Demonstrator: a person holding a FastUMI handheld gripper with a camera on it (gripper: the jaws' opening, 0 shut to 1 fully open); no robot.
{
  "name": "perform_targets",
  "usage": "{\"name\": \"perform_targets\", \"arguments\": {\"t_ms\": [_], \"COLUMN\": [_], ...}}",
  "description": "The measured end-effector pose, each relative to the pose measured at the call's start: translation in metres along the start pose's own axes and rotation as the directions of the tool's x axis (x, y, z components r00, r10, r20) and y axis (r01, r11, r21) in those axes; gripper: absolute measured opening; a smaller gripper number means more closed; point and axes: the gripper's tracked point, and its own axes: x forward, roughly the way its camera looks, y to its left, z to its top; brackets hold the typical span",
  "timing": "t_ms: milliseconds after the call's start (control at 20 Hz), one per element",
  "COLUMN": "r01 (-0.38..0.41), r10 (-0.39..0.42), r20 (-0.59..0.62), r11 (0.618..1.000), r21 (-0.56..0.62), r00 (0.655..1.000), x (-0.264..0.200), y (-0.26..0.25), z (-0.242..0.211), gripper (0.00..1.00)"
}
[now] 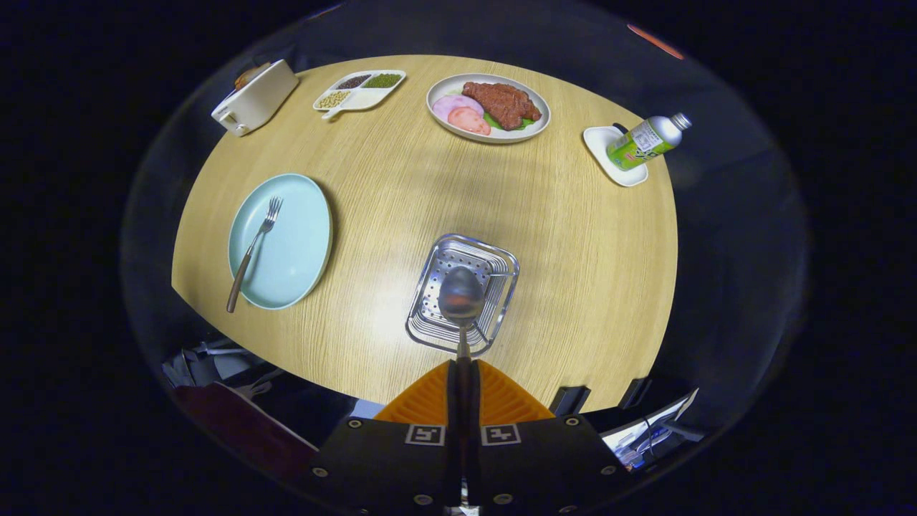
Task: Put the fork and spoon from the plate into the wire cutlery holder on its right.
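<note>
Overhead, the gripper (463,373) is clamped on the spoon (461,295) handle, its bowl hanging above the wire cutlery holder (501,301), while the fork (254,247) lies on the pale blue plate (297,244) to the left.

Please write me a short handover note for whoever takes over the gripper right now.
Gripper: fingers shut on the spoon handle, bowl pointing ahead, held over the wire cutlery holder.
Spoon: off the plate, in the fingers, above the holder's opening, not yet released.
Fork: lying on the light blue plate, handle overhanging the near rim, to the left of the holder.
Done: spoon picked up and brought to the holder.
Left: lower and release the spoon into the holder, then fetch the fork and put it in too.
</note>
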Motion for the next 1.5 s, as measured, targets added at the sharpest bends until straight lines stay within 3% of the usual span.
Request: {"name": "perform_targets", "arguments": {"t_ms": [650, 1100, 1200, 1250, 1500], "r01": [-0.014, -0.023, -0.027, -0.034, -0.104], "r10": [0.015, 0.019, 0.016, 0.019, 0.037], "r20": [-0.045, 0.036, 0.071, 0.097, 0.287], "r11": [1.000, 0.991, 0.989, 0.987, 0.969], "r21": [0.028, 0.131, 0.148, 0.160, 0.224], "r00": [0.999, 0.999, 0.997, 0.995, 0.957], "x": [0.028, 0.015, 0.006, 0.002, -0.031], "y": [0.001, -0.007, -0.009, -0.007, 0.021], "z": [0.021, 0.020, 0.022, 0.025, 0.049], "gripper": [0.04, 0.12, 0.23, 0.37, 0.77]}}
